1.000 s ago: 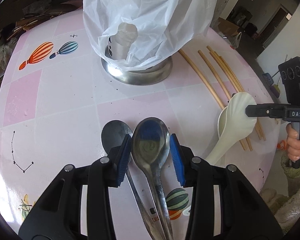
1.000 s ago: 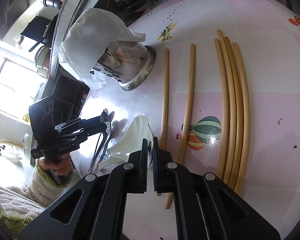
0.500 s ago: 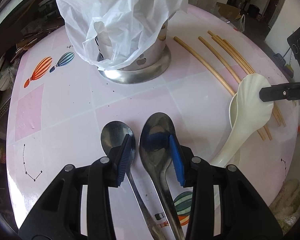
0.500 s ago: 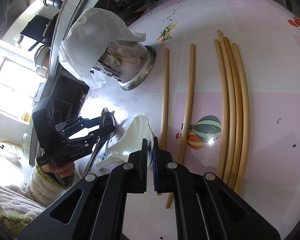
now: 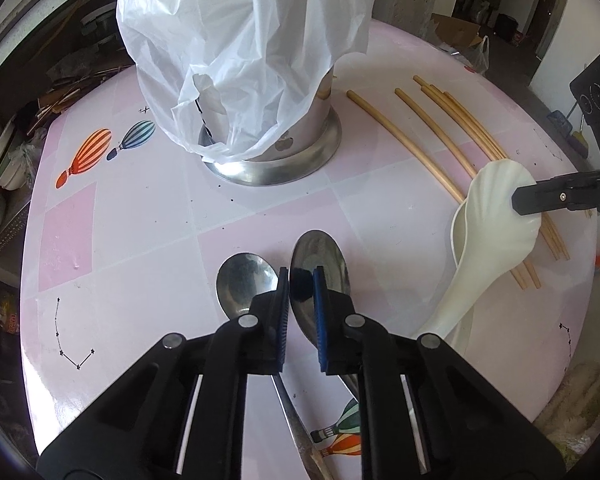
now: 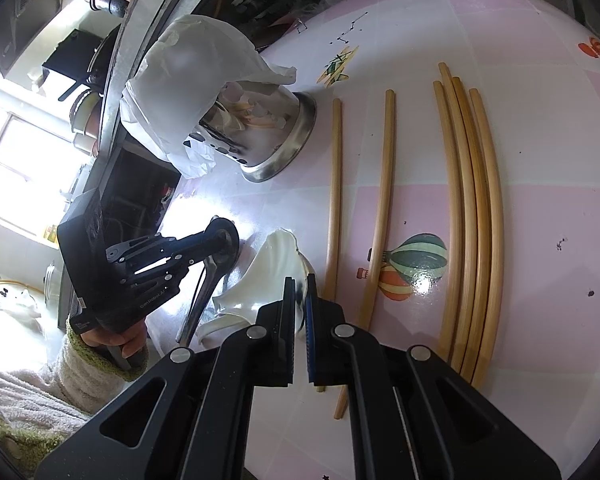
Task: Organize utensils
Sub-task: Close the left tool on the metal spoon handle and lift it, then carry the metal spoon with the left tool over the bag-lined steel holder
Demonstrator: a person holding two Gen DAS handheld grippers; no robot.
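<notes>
Utensils lie spread on the pink patterned table (image 5: 140, 216): two steel spoons side by side in front of your left gripper (image 5: 301, 276), a cream shell-shaped ladle (image 5: 496, 216) to their right, and six wooden chopsticks (image 6: 464, 216) beyond it, two lying apart and four bunched together. Your left gripper's jaws have just been closing; they now stand narrow, the blue pads straddling the left rim of the larger spoon (image 5: 328, 256), though contact cannot be confirmed from either view. The smaller spoon (image 5: 242, 280) lies just to the left, outside the jaws. Your right gripper (image 6: 300, 284) is clamped on the edge of the ladle's bowl, its pads nearly together. A perforated steel utensil holder (image 5: 296, 140) stands upright at the far side of the table, partly draped by a white plastic bag (image 5: 244, 40).
</notes>
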